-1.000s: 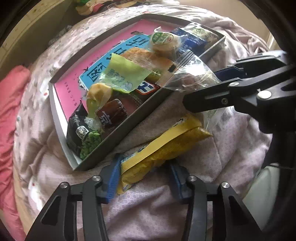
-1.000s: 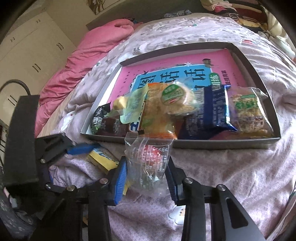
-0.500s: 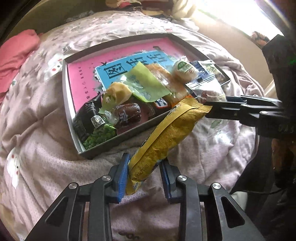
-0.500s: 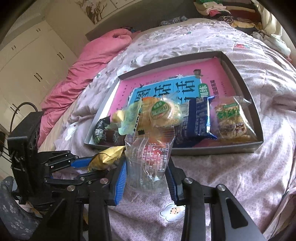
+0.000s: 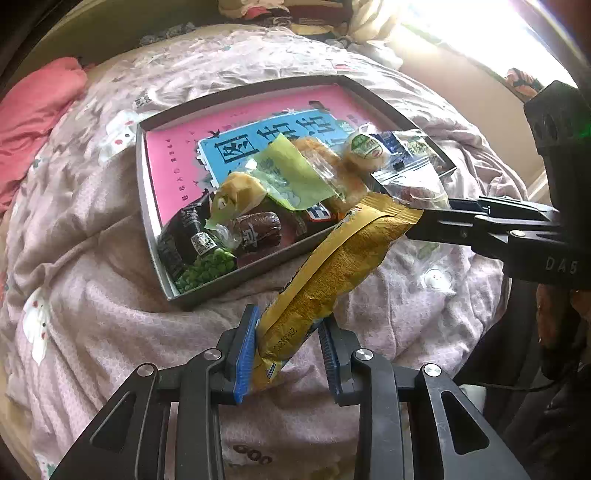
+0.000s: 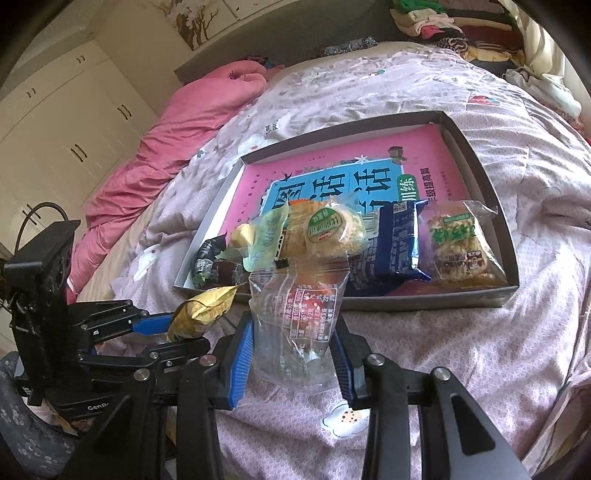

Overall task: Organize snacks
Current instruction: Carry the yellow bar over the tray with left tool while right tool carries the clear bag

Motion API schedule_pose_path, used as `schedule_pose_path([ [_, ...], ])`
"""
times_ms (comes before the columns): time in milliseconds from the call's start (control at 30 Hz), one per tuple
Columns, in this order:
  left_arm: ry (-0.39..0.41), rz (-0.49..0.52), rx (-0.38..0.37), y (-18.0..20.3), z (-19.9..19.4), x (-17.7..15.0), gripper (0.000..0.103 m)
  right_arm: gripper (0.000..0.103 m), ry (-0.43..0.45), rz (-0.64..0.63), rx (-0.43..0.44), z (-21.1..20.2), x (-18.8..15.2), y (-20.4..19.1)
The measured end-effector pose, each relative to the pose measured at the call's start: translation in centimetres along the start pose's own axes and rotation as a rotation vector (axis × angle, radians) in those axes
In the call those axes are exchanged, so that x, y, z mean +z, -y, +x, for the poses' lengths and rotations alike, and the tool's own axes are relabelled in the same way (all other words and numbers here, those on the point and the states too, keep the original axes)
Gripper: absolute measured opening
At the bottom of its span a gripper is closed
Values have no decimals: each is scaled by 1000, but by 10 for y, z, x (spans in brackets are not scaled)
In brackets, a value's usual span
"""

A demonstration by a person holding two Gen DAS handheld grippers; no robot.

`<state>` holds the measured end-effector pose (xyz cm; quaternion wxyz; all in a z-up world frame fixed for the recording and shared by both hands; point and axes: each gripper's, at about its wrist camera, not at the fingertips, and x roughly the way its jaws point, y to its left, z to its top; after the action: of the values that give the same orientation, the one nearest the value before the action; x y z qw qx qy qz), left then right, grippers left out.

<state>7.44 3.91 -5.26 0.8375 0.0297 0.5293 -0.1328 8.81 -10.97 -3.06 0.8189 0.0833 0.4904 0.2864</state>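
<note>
My left gripper (image 5: 288, 347) is shut on a long yellow snack pack (image 5: 332, 266), held above the quilt with its far end over the near rim of the grey tray (image 5: 147, 206). My right gripper (image 6: 293, 350) is shut on a clear plastic snack bag (image 6: 299, 317), held just in front of the tray (image 6: 495, 206). The tray holds a pink and blue book (image 6: 332, 181) and several snacks along its near side: a round cake (image 6: 328, 229), a dark blue pack (image 6: 391, 247) and a green-label pack (image 6: 458, 243). The yellow pack also shows in the right wrist view (image 6: 201, 314).
The tray lies on a pale floral quilt (image 6: 480, 350) over a bed. A pink duvet (image 6: 184, 125) is bunched at the far left. White wardrobes (image 6: 55, 122) stand beyond it. Clothes (image 6: 443, 22) are piled at the far right.
Both grippers have lifted their packs off the quilt and drawn back a little from the tray. The yellow pack now points up toward the tray's near rim.
</note>
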Motion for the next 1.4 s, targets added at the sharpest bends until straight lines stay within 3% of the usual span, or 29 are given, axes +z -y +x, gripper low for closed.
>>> schedule_pose_path([
  [800,129,-136,11,-21,-47,20,33,40,103,7,-23,-33,12,6],
  [1400,149,-206,-4,-23,-34,54,33,40,182,41,-94,-55,29,33],
])
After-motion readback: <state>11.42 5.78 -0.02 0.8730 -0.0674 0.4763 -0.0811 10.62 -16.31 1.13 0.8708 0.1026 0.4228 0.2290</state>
